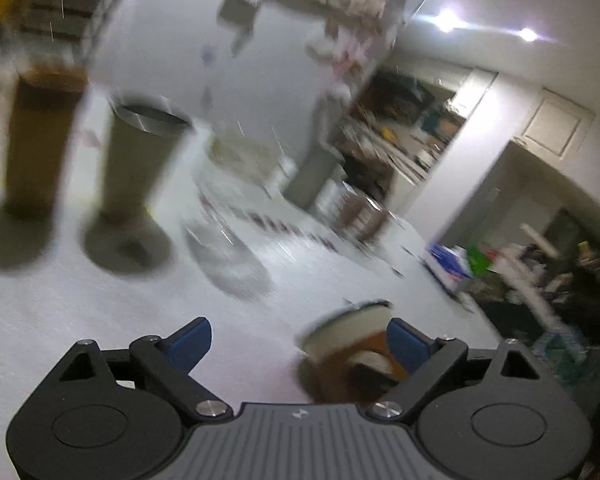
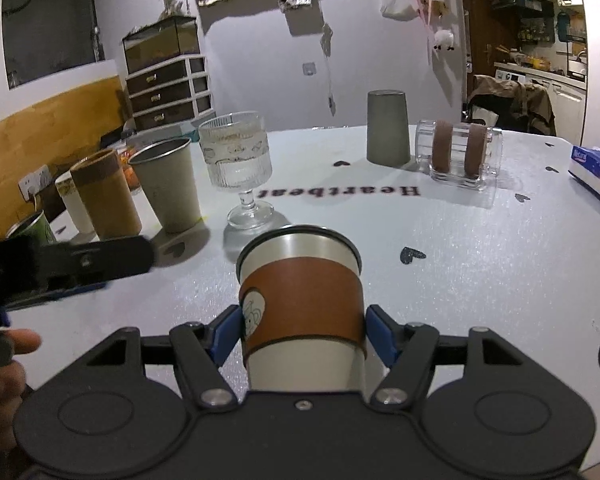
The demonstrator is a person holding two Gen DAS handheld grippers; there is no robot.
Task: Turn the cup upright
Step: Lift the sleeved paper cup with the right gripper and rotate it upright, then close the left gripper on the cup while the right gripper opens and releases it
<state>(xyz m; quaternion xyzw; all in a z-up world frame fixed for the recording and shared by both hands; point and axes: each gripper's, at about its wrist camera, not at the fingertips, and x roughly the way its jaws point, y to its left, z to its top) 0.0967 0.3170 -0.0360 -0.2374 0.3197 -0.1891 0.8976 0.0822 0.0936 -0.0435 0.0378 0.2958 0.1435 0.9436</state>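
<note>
Right gripper (image 2: pixel 302 334) clamped on upright cup (image 2: pixel 300 304) at its brown sleeve, over worktop (image 2: pixel 480 272), goblet (image 2: pixel 238 168) just ahead, left gripper (image 1: pixel 300 340) wide open, empty, cup beside its right finger

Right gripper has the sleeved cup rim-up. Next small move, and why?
Probably lower it to the table and open. The cup is already upright, clamped at its sleeve by the right gripper; the left gripper is open.
</note>
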